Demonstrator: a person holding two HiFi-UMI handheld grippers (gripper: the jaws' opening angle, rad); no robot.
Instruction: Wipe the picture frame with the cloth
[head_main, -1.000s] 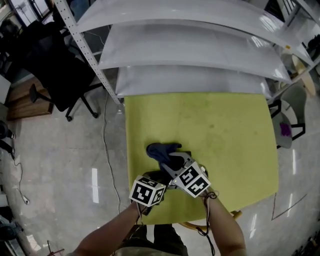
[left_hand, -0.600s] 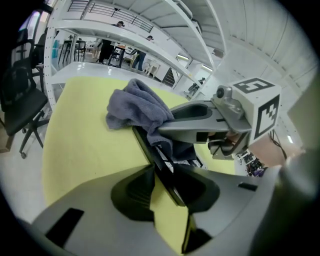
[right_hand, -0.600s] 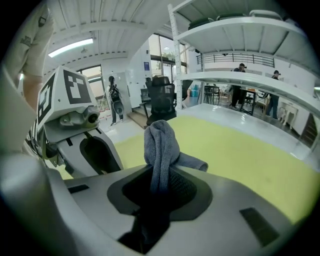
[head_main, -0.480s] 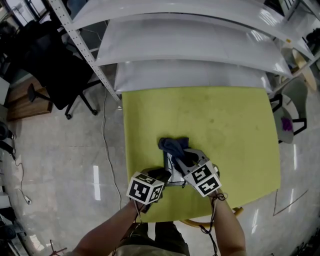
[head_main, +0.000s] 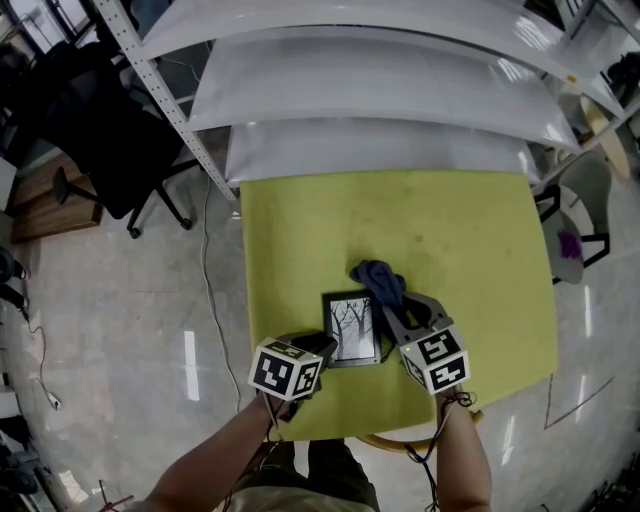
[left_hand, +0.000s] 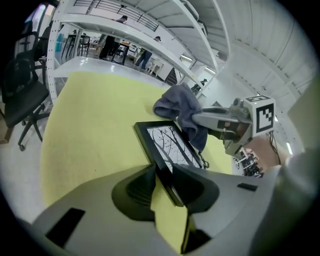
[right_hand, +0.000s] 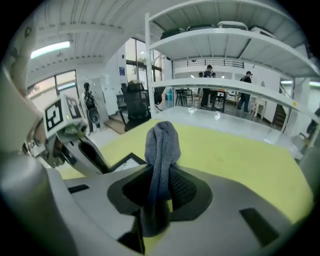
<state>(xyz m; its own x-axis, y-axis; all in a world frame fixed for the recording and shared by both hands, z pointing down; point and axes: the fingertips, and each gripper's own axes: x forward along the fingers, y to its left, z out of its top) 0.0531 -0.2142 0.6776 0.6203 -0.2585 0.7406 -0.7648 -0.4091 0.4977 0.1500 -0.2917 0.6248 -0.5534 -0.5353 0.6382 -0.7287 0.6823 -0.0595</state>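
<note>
**While the frame sat pinned, the cloth waited at its corner**

As you steadied the small black-bordered picture frame (head_main: 353, 328) with its bare-tree print, it lay on the yellow-green tabletop (head_main: 470, 240), close to the near edge. Your left gripper (head_main: 325, 348) had its jaws around the frame's near left corner. They had just been closing, and they looked pinched onto it (only the corner, with bare table showing deeper between them). Your right gripper (head_main: 398, 308) was clamped on the bunched blue-grey knit cloth (head_main: 378, 278), a fat fold standing out past the tips. That fold sat at the frame's far right corner, over its edge; whether it pressed on the glass I could not tell.

By my reading you were in the wiping step itself, at one end of a stroke rather than mid-glass. The next move called for drawing the fold across the glass towards the left border, with light downward pressure. Your left grip needed to hold firm, since a shallow corner pinch could let the frame pivot or slide under the push. The black border beside the left jaws would want a pass too.
</note>
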